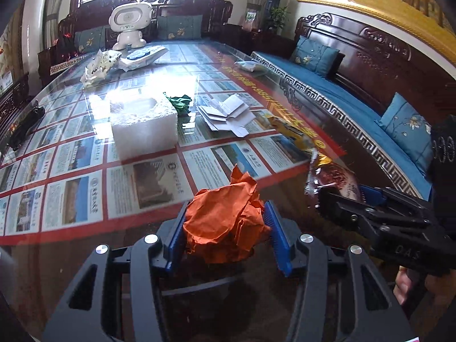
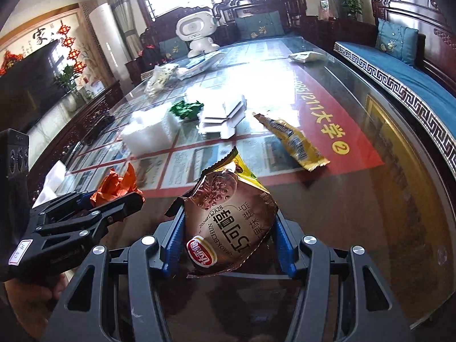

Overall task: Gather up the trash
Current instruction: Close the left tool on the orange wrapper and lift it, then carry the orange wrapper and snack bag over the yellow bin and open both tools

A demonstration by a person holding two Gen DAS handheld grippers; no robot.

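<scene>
My left gripper is shut on a crumpled orange paper ball, held just above the glass table top. It also shows at the left of the right wrist view, with the orange paper in it. My right gripper is shut on a brown snack wrapper; in the left wrist view that gripper and wrapper are at the right. On the table lie a yellow wrapper, folded white cardboard, a green paper ball and a white foam block.
A white robot toy stands at the table's far end beside white plastic bags and a flat packet. Another white packet lies far right. Blue-cushioned wooden benches line the right and far sides. A TV stands left.
</scene>
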